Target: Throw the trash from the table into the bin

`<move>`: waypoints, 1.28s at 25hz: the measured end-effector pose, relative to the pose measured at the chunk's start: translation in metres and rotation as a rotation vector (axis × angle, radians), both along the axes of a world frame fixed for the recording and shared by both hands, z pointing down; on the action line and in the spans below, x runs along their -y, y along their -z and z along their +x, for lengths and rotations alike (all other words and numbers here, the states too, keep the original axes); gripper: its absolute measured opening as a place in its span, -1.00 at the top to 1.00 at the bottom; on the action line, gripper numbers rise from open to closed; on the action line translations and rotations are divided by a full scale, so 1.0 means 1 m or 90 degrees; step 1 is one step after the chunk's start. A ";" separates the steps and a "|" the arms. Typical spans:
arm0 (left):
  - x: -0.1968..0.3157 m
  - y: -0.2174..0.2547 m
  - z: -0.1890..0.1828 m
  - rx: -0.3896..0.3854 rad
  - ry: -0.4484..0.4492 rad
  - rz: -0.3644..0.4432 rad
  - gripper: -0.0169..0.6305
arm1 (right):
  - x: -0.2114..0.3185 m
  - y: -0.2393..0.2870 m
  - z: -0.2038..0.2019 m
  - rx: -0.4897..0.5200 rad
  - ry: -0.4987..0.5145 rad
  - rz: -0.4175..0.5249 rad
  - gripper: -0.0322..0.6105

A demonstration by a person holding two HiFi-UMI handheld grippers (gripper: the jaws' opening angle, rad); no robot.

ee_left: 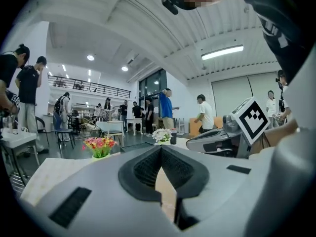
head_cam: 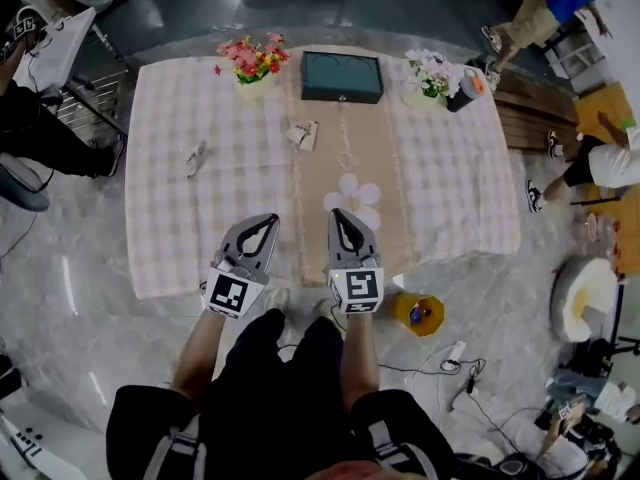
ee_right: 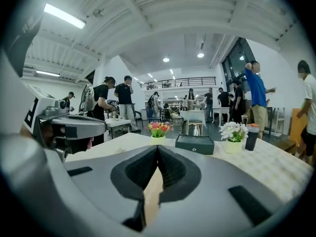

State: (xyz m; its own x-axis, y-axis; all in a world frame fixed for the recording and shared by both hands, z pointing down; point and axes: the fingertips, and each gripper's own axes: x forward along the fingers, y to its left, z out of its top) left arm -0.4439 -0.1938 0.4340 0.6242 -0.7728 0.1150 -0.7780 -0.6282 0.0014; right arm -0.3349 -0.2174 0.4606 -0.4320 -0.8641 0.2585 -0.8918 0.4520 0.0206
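Clearly both claws are pinched together and empty: left gripper [head_cam: 266,222] and right gripper [head_cam: 338,218] hang over the near edge of the table [head_cam: 450,198]. A wrapper [head_cam: 195,156] lies left, a paper scrap [head_cam: 303,134] farther; the yellow bin [head_cam: 418,314] sits near right. Best open one claw wide before reaching.

Pink-and-white checks pattern the fabric tablecloth [head_cam: 190,228], its beige runner [head_cam: 345,158] printed with a white flower [head_cam: 357,200]. The rectangular box [head_cam: 342,76] is dark teal; one flower bunch [head_cam: 253,58] shows pink, red and yellow, the other bouquet [head_cam: 430,70] white. The round bin [head_cam: 418,313] is yellow, the marbled floor [head_cam: 80,308] grey. Black-and-white square markers top the grey left gripper [head_cam: 268,218] and grey right gripper [head_cam: 337,213].
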 end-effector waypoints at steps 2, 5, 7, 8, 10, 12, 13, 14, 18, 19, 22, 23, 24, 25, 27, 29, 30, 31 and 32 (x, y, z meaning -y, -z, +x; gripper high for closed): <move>0.005 -0.006 -0.015 0.001 0.020 -0.002 0.94 | 0.010 -0.006 -0.015 0.000 0.018 -0.004 0.88; 0.014 -0.016 -0.035 0.001 0.053 -0.008 0.94 | 0.026 -0.016 -0.032 -0.010 0.047 -0.004 0.88; 0.024 -0.020 -0.045 0.001 0.073 -0.012 0.94 | 0.040 -0.021 -0.039 -0.019 0.062 -0.005 0.88; 0.029 -0.022 -0.049 0.002 0.081 -0.015 0.94 | 0.048 -0.024 -0.040 -0.022 0.066 -0.008 0.88; 0.040 -0.028 -0.055 0.004 0.095 -0.021 0.94 | 0.064 -0.031 -0.042 -0.025 0.070 -0.014 0.88; 0.051 -0.032 -0.059 0.005 0.111 -0.025 0.94 | 0.080 -0.039 -0.043 -0.025 0.076 -0.023 0.88; 0.055 -0.034 -0.061 0.006 0.118 -0.026 0.94 | 0.087 -0.044 -0.045 -0.025 0.081 -0.030 0.88; 0.059 -0.036 -0.063 0.009 0.125 -0.028 0.94 | 0.094 -0.050 -0.045 -0.027 0.086 -0.036 0.88; 0.077 -0.052 -0.072 0.013 0.152 -0.046 0.94 | 0.120 -0.076 -0.051 -0.045 0.101 -0.056 0.88; 0.081 -0.058 -0.074 0.012 0.159 -0.053 0.94 | 0.127 -0.083 -0.052 -0.045 0.105 -0.061 0.88; 0.097 -0.074 -0.079 0.009 0.176 -0.072 0.94 | 0.150 -0.101 -0.055 -0.049 0.110 -0.070 0.88; 0.101 -0.079 -0.081 0.010 0.179 -0.077 0.94 | 0.157 -0.106 -0.056 -0.051 0.111 -0.073 0.88; 0.106 -0.084 -0.083 0.013 0.182 -0.082 0.94 | 0.164 -0.111 -0.057 -0.048 0.113 -0.077 0.88; 0.110 -0.088 -0.084 0.016 0.183 -0.086 0.94 | 0.171 -0.115 -0.059 -0.044 0.116 -0.082 0.88; 0.117 -0.095 -0.085 0.016 0.185 -0.096 0.94 | 0.182 -0.126 -0.062 -0.036 0.122 -0.097 0.60; 0.123 -0.100 -0.087 0.010 0.191 -0.106 0.94 | 0.190 -0.139 -0.064 -0.040 0.130 -0.119 0.25; 0.125 -0.102 -0.088 0.008 0.195 -0.110 0.94 | 0.194 -0.145 -0.065 -0.047 0.133 -0.129 0.19; 0.127 -0.105 -0.089 0.008 0.197 -0.113 0.94 | 0.197 -0.150 -0.065 -0.054 0.135 -0.137 0.13; 0.129 -0.107 -0.091 0.007 0.200 -0.116 0.94 | 0.201 -0.154 -0.066 -0.058 0.135 -0.143 0.11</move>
